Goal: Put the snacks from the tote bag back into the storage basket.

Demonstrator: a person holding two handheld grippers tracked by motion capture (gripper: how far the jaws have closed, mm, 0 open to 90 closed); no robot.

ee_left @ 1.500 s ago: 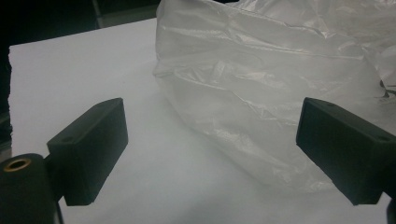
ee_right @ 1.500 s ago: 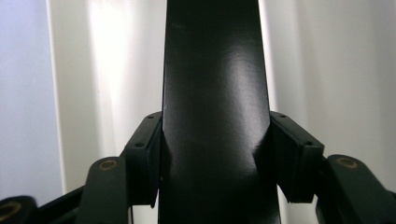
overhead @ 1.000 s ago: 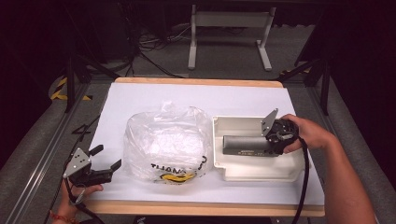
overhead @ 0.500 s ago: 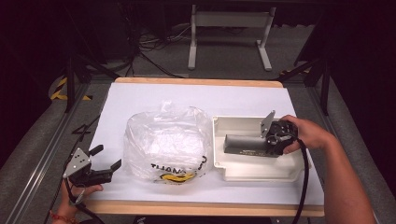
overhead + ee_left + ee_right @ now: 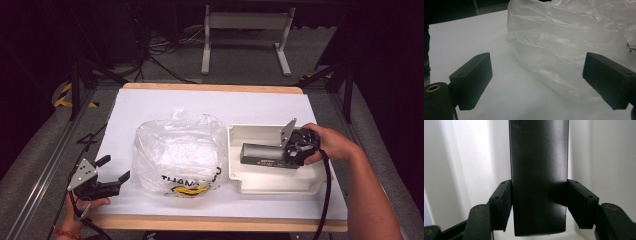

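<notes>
Box [image 5: 262,155] lying inside white tray [image 5: 305,186] at right side of table [image 5: 165,102], black, long axis running left to right. Right gripper [image 5: 292,150] clamping its right end, jaws pressing both long sides, so pulling along that axis probably being the easy way. Left gripper [image 5: 114,169] waiting at near left, jaws wide apart, pointing toward plastic bag [image 5: 177,152] just beside it, well apart from box.

The bag [image 5: 176,150] is thin, crinkled, glossy clear plastic. The box [image 5: 539,170] looks matt black with a faint sheen; the tray [image 5: 260,132] smooth cream plastic; the surface [image 5: 165,102] matt white, wood-edged.
</notes>
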